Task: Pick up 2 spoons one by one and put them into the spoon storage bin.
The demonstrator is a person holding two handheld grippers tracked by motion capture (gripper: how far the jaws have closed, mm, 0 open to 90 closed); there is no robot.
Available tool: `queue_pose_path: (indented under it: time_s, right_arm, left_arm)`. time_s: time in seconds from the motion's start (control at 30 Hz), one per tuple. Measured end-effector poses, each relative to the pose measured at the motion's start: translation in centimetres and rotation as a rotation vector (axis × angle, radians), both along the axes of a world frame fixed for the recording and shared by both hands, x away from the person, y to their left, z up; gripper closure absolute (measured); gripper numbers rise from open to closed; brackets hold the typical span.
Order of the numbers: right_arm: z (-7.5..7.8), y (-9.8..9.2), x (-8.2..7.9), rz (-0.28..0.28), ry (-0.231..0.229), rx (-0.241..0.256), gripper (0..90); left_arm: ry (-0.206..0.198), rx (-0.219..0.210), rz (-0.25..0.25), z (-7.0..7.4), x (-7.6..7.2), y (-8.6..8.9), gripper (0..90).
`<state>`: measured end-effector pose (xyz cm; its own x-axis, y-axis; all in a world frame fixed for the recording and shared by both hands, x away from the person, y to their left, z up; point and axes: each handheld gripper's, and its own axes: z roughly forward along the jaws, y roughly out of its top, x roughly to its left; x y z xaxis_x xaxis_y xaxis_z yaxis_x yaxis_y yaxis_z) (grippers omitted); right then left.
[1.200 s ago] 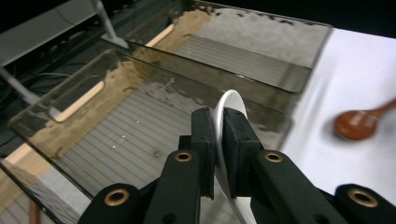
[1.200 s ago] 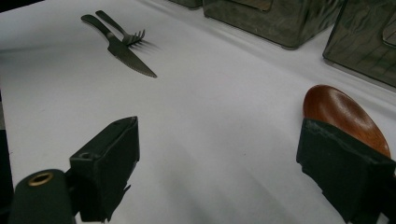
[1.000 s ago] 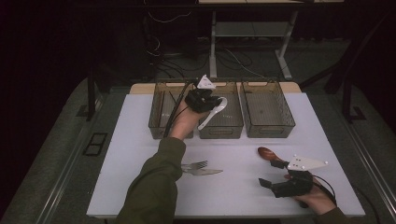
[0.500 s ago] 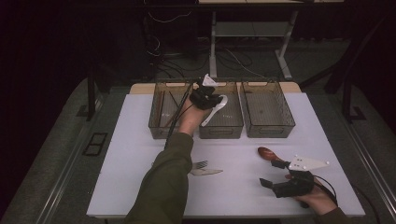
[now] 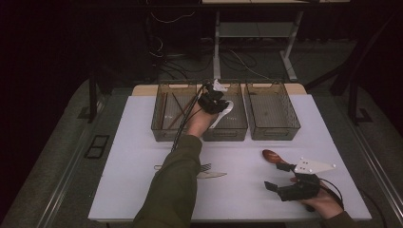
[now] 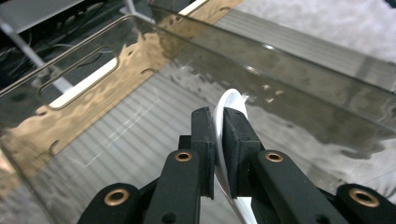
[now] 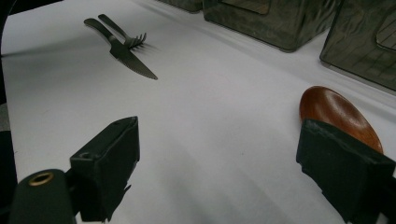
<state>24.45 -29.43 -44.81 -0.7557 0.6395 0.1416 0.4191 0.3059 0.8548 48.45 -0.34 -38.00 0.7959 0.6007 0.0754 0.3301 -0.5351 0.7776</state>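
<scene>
left tool (image 6: 218,140) pinching white spoon (image 6: 229,105) over middle bin (image 5: 236,127). right tool (image 7: 243,172) spread wide, low over worktop (image 5: 142,142), beside wooden spoon (image 7: 338,114). fork (image 7: 126,32) and knife (image 7: 123,53) lying together on worktop.

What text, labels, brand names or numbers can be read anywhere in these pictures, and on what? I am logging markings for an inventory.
None: no readable text shows in any view.
The three smoky plastic bins carry no label.
The white spoon gripped over the middle bin, the wooden spoon, the knife and the fork are unmarked.
The black tongs show brass rivets, no lettering.
The white table cover is plain.
</scene>
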Motion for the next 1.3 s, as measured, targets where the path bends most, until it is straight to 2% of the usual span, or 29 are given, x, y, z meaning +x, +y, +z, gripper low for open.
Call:
queue_pose_path:
  time_s: [0.13, 0.3, 0.57, 0.7, 0.87, 0.9, 0.93, 0.97, 1.07, 1.3]
  right_arm:
    - [0.0, -0.1, 0.0, -0.001, 0.001, 0.001, 13.0]
    - [0.0, -0.1, 0.0, -0.001, 0.0, 0.0, 13.0]
    - [0.0, -0.1, 0.0, 0.0, 0.001, 0.0, 13.0]
    - [0.0, -0.1, 0.1, -0.001, 0.002, -0.002, 13.0]
    - [-0.1, -0.1, 0.1, 0.0, 0.002, -0.007, 13.0]
    - [-0.1, -0.1, 0.1, 0.001, 0.003, -0.006, 13.0]
    - [-0.1, -0.1, 0.1, 0.001, 0.005, -0.007, 13.0]
    - [-0.1, -0.1, 0.1, -0.001, 0.006, -0.007, 13.0]
    - [-0.1, -0.1, 0.1, -0.003, 0.009, -0.008, 13.0]
    - [-0.2, 0.0, 0.2, -0.004, 0.015, -0.014, 13.0]
  left_arm:
    - [0.012, 0.022, -0.008, -0.2, -0.1, -0.5, 81.8]
    - [0.014, 0.018, -0.006, -0.2, -0.1, -0.6, 78.1]
    - [0.03, -0.029, -0.007, 0.3, -0.2, -0.3, 73.0]
    - [0.049, -0.055, -0.031, 0.9, -0.8, -0.2, 65.5]
    - [0.052, -0.088, -0.064, 1.9, -2.0, 0.0, 56.3]
    - [0.053, -0.101, -0.065, 2.1, -2.4, 0.1, 54.5]
    - [0.07, -0.142, -0.066, 2.2, -2.8, 0.3, 52.3]
    - [0.076, -0.149, -0.076, 2.3, -3.1, 0.5, 50.1]
    - [0.065, -0.138, -0.094, 2.5, -4.4, 0.9, 45.8]
    - [0.061, -0.164, -0.128, 2.7, -7.2, 2.0, 37.0]
